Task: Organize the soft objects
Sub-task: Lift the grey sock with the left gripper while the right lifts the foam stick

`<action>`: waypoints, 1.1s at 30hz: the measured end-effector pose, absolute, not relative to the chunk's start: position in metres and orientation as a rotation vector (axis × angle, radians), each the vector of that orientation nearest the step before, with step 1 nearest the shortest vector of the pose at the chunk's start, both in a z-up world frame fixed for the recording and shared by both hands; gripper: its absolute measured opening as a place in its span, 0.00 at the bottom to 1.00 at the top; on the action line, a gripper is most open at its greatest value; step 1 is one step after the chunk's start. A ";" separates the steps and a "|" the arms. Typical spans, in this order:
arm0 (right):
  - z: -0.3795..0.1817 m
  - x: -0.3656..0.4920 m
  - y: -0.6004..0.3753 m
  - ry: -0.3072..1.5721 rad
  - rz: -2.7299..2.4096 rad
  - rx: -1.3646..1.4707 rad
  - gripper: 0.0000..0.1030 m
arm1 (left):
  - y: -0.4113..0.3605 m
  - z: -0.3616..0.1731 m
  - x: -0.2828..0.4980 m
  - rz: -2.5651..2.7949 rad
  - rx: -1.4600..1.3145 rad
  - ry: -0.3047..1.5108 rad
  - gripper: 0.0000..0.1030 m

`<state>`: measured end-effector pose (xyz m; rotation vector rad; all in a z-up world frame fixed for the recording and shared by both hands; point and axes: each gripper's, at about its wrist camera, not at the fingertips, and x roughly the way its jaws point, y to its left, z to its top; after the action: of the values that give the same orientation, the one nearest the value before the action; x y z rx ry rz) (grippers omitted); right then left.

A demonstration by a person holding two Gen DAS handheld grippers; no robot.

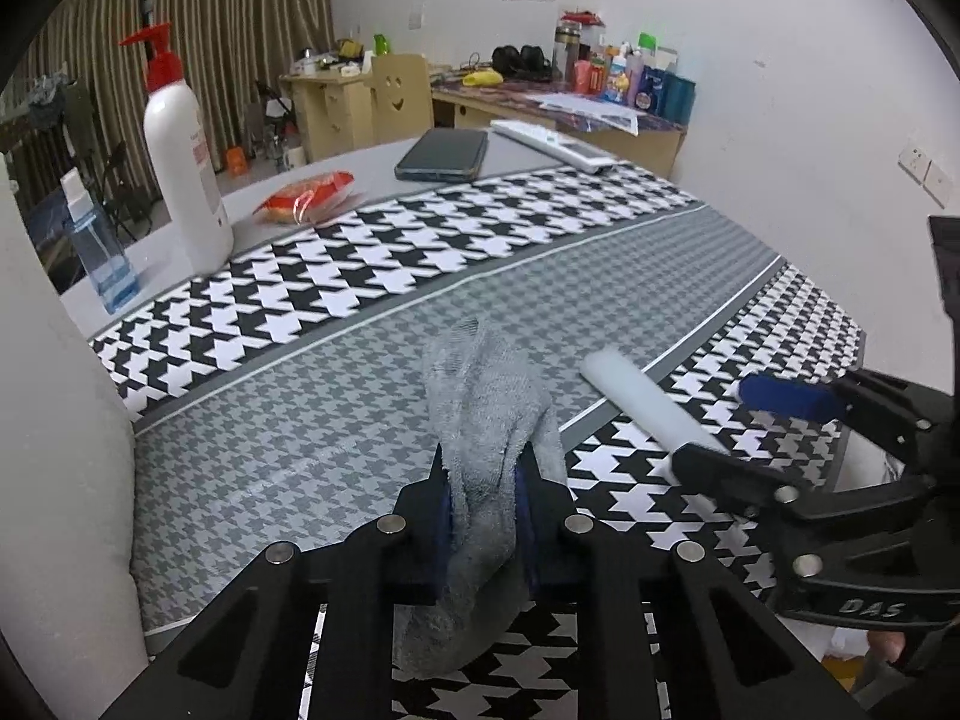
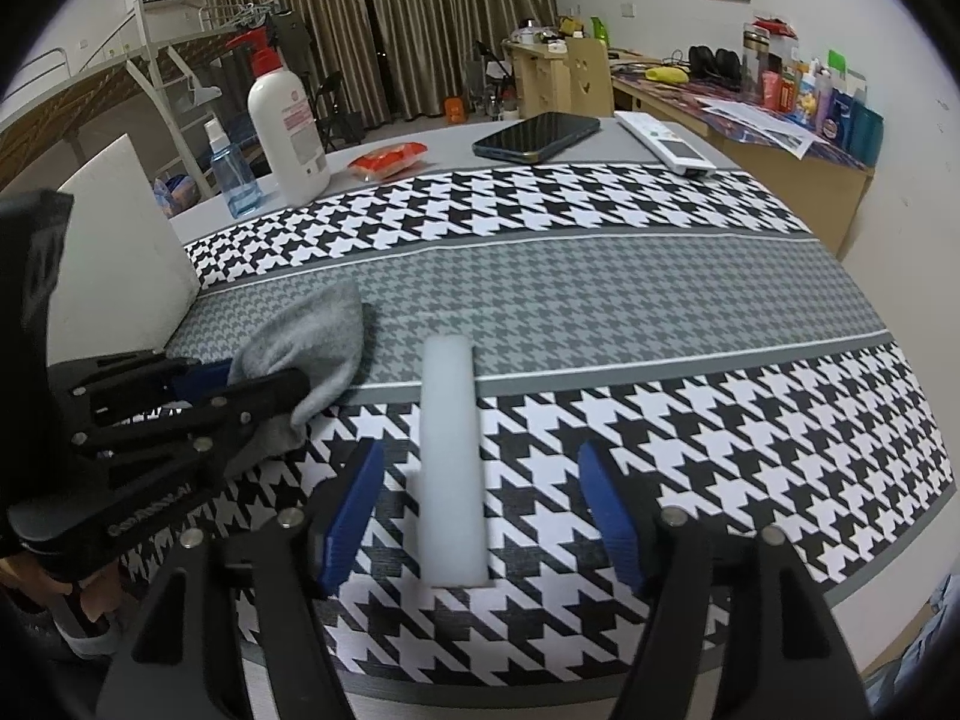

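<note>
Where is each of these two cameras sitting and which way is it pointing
Left wrist: sits on the left gripper, looking forward over the houndstooth mat; its fingers clamp the grey sock; the right gripper shows at right.
Right wrist: sits on the right gripper, open around the white foam bar; the left gripper shows at left.
Shared: sock, bar, mat, white pump bottle, phone.
</note>
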<state>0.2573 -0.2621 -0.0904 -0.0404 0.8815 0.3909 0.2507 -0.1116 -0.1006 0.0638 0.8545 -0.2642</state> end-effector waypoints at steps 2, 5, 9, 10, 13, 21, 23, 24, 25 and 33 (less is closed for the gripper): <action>-0.092 0.258 -0.259 0.882 0.392 -0.051 0.70 | -0.111 -0.098 0.248 -0.261 0.070 0.843 0.19; -0.093 0.259 -0.257 0.882 0.382 -0.069 0.70 | -0.110 -0.098 0.247 -0.275 0.062 0.852 0.19; -0.094 0.259 -0.255 0.879 0.372 -0.087 0.70 | -0.107 -0.098 0.246 -0.272 0.057 0.854 0.19; -0.094 0.259 -0.254 0.880 0.372 -0.094 0.70 | -0.106 -0.098 0.246 -0.270 0.056 0.852 0.19; -0.095 0.259 -0.249 0.883 0.358 -0.123 0.69 | -0.105 -0.096 0.244 -0.257 0.058 0.842 0.19; -0.097 0.258 -0.240 0.895 0.342 -0.168 0.46 | -0.102 -0.092 0.237 -0.260 0.060 0.829 0.19; -0.097 0.257 -0.239 0.896 0.347 -0.172 0.40 | -0.102 -0.092 0.236 -0.261 0.060 0.829 0.19; -0.097 0.255 -0.238 0.896 0.348 -0.176 0.35 | -0.101 -0.091 0.235 -0.261 0.060 0.827 0.19; -0.097 0.254 -0.236 0.895 0.356 -0.182 0.32 | -0.101 -0.090 0.234 -0.262 0.059 0.824 0.19; -0.090 0.249 -0.237 0.880 0.348 -0.158 0.19 | -0.096 -0.078 0.225 -0.264 0.063 0.788 0.19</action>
<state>0.2490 -0.2366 -0.0899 -0.1578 0.8804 0.3485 0.2249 -0.0959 -0.0776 0.0627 0.7876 -0.2643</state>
